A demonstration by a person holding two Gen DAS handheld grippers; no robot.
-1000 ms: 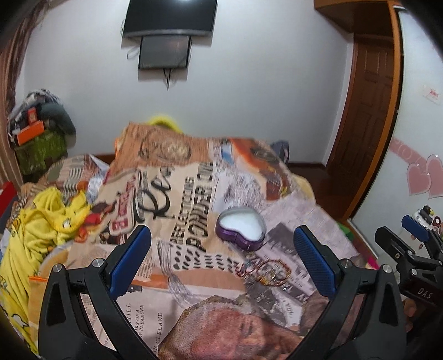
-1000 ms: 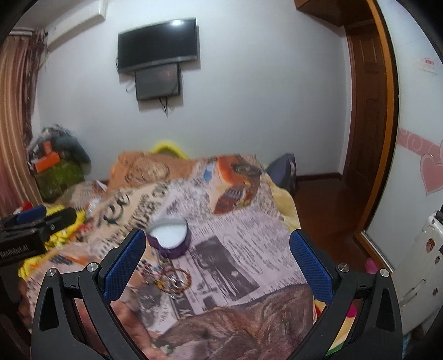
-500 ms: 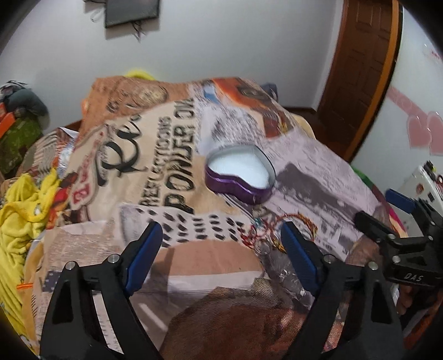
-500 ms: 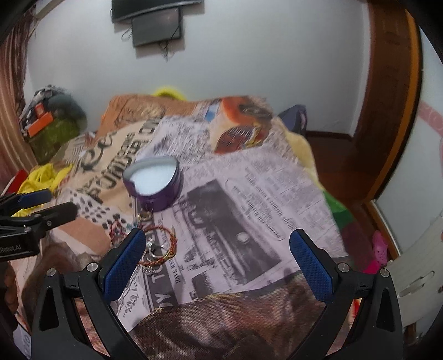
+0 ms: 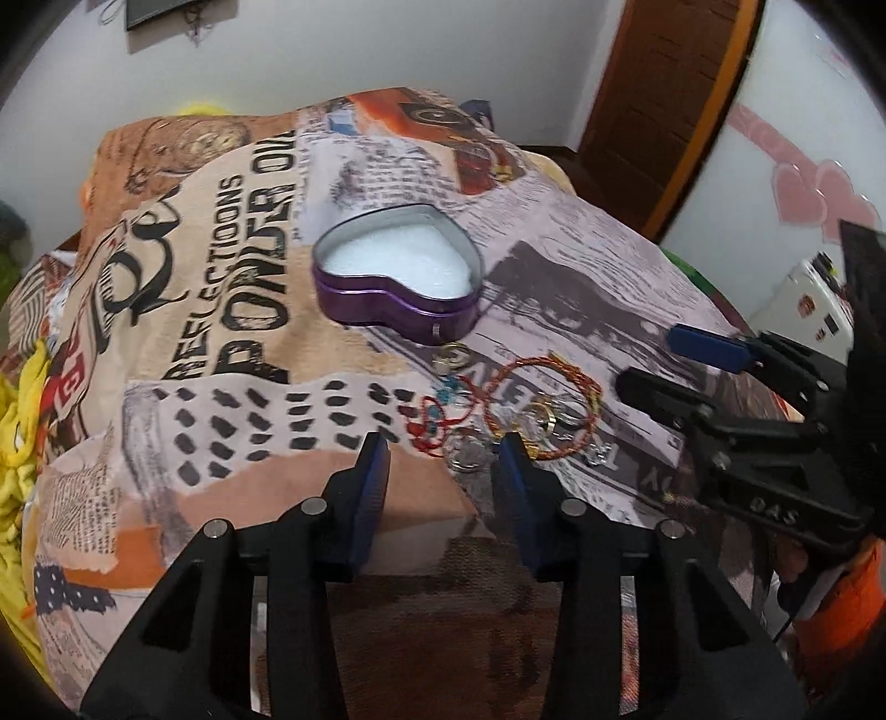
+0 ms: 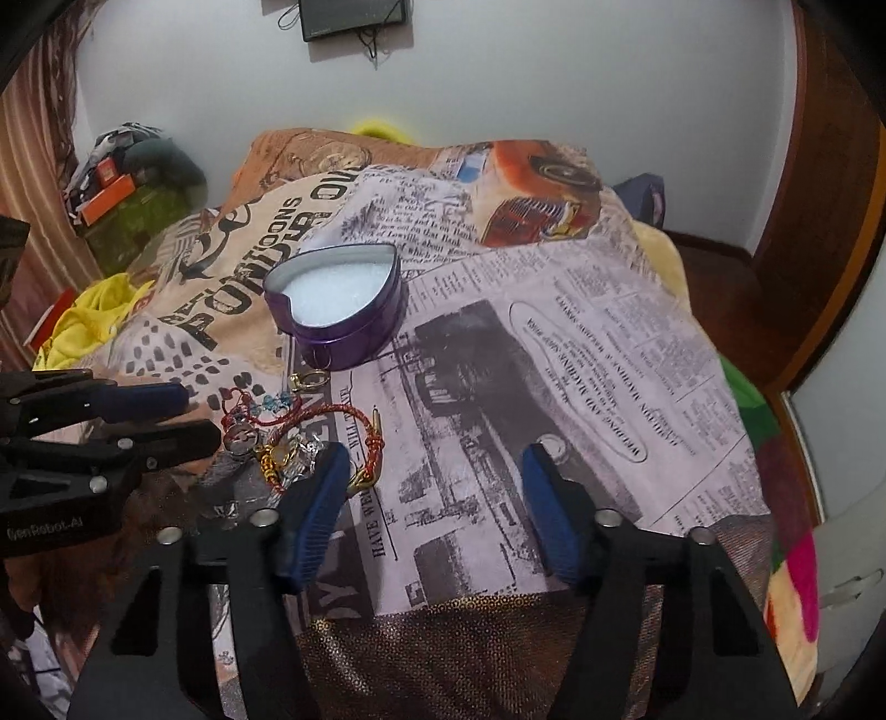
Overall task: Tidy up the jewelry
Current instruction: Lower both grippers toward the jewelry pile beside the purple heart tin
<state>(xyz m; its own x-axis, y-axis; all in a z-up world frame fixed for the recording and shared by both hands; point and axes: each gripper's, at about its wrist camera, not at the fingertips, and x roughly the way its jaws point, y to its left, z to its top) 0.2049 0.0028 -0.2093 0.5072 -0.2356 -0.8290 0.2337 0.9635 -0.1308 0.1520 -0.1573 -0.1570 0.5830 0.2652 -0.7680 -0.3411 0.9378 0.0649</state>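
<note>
A purple heart-shaped tin [image 5: 396, 277] with a white lining stands open on the bed; it also shows in the right wrist view [image 6: 338, 302]. A small pile of jewelry [image 5: 498, 410] lies just in front of it: red cord bracelets, gold and silver rings, blue beads. The pile shows in the right wrist view [image 6: 299, 426] too. My left gripper [image 5: 440, 451] is open but narrowed, empty, its tips just short of the pile. My right gripper [image 6: 434, 459] is open and empty, just right of the pile, and appears at the right of the left wrist view [image 5: 664, 365].
The bed is covered by a newspaper-print blanket [image 6: 554, 343]. Yellow cloth [image 6: 83, 321] lies at the left edge. A wooden door [image 5: 659, 105] and a white wall with pink hearts [image 5: 814, 188] stand to the right. A TV [image 6: 354, 16] hangs on the far wall.
Both grippers moved forward and down toward the jewelry pile. The left jaws narrowed a lot; the right jaws narrowed somewhat. Tin and jewelry have not moved.
</note>
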